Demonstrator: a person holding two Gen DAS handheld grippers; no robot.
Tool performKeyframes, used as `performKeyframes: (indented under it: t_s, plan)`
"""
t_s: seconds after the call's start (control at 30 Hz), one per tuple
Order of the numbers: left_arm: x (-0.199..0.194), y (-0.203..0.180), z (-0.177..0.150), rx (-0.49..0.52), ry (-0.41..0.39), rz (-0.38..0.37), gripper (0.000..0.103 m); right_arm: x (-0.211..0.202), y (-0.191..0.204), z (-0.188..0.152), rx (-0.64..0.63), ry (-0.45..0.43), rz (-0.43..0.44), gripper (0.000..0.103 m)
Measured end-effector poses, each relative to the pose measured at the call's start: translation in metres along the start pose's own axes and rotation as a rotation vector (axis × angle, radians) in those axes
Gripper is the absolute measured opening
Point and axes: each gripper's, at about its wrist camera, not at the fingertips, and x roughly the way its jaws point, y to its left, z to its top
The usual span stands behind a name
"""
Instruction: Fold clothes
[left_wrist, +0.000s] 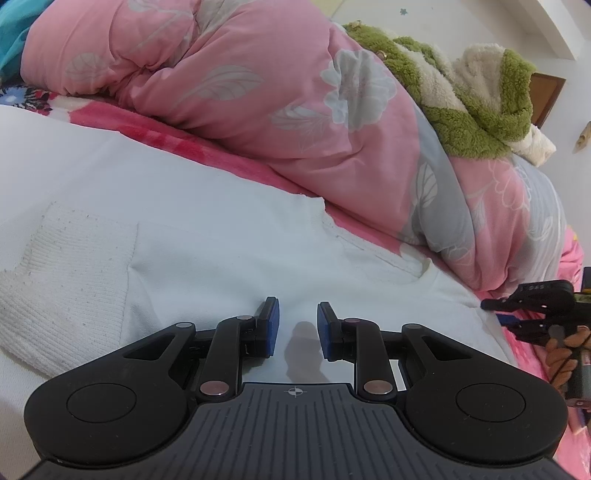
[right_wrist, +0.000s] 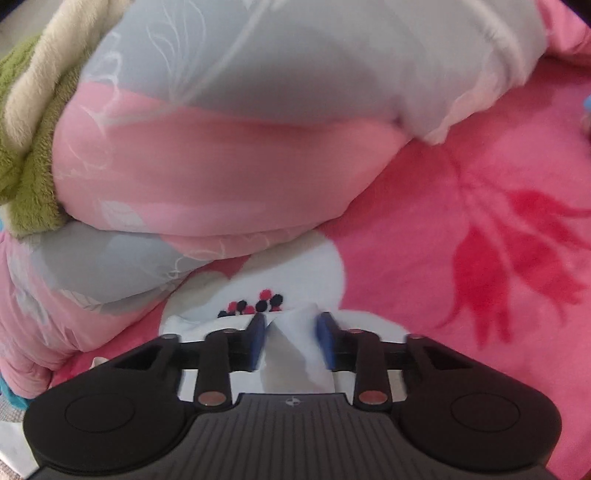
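While the left claw (left_wrist: 297, 328) hovers low over the white garment (left_wrist: 207, 236), its blue pads (left_wrist: 272, 326) stand apart with nothing between them, only a shadow on the cloth below. That garment lies spread flat on the bed, filling the left wrist view from nine to five o'clock, with a ribbed knit cuff (left_wrist: 66, 280) at eight o'clock and a stitched neckline (left_wrist: 373, 254) toward three. A pink floral quilt (left_wrist: 280, 107) is heaped behind it at twelve o'clock, and a green and cream fleece (left_wrist: 480, 96) lies on the quilt at two. At the three o'clock edge the right claw (left_wrist: 532, 310) shows, black and small. In the right wrist view, which is blurred, the right claw (right_wrist: 291, 336) has its pads apart, with a raised fold of white fabric (right_wrist: 295, 354) between them; whether the pads pinch it I cannot tell. Beyond lies the pink flowered blanket (right_wrist: 461, 229), with the quilt at eleven o'clock.
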Motion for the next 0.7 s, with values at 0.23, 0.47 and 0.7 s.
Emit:
performKeyframes:
  t_s: [0.23, 0.47, 0.7]
  plan:
    - [0.0, 0.0, 0.0, 0.002, 0.001, -0.001, 0.024, -0.012, 0.054, -0.026, -0.405, -0.169, -0.153, 0.007]
    - [0.0, -0.001, 0.0, 0.0, 0.001, 0.0, 0.024, -0.028, 0.064, -0.035, -0.551, -0.169, -0.257, 0.026]
    - [0.0, 0.0, 0.0, -0.004, 0.001, 0.0, 0.024, -0.078, 0.049, -0.031, -0.429, -0.164, -0.189, 0.026]
